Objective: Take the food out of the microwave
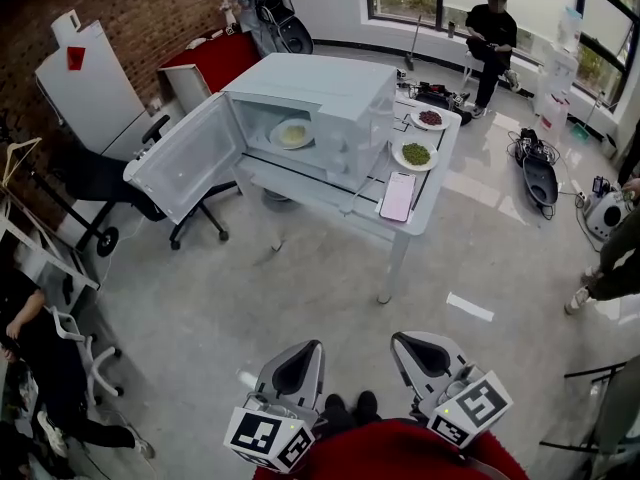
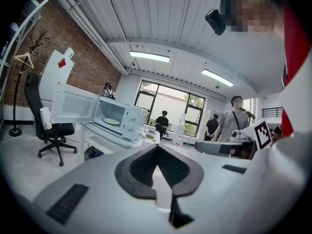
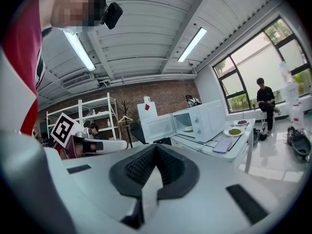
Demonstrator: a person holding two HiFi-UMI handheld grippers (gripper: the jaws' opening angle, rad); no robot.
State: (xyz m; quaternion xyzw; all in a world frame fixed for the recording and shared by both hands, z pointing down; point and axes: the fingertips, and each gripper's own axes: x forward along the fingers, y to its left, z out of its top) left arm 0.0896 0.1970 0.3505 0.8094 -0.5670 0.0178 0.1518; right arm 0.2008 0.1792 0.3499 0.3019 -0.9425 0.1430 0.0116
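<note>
A black chair (image 1: pixel 100 183) stands on the left. Next to it the microwave (image 1: pixel 330 93) sits on a white table (image 1: pixel 415 226). Its door (image 1: pixel 185 168) is swung wide open. Inside is the food – a yellow plate of food (image 1: pixel 292 134), not taken out yet.

To the right of the microwave, three things lie on the table: a pink phone (image 1: pixel 397 196), a plate of green food (image 1: pixel 416 154) and a plate of dark red food (image 1: pixel 430 118).

Down low, well apart from the table, are the two grippers. The left gripper (image 1: pixel 300 363) has its jaws pressed together, with nothing between them. The right gripper (image 1: pixel 415 351) is the same – jaws pressed together, holding nothing.
</note>
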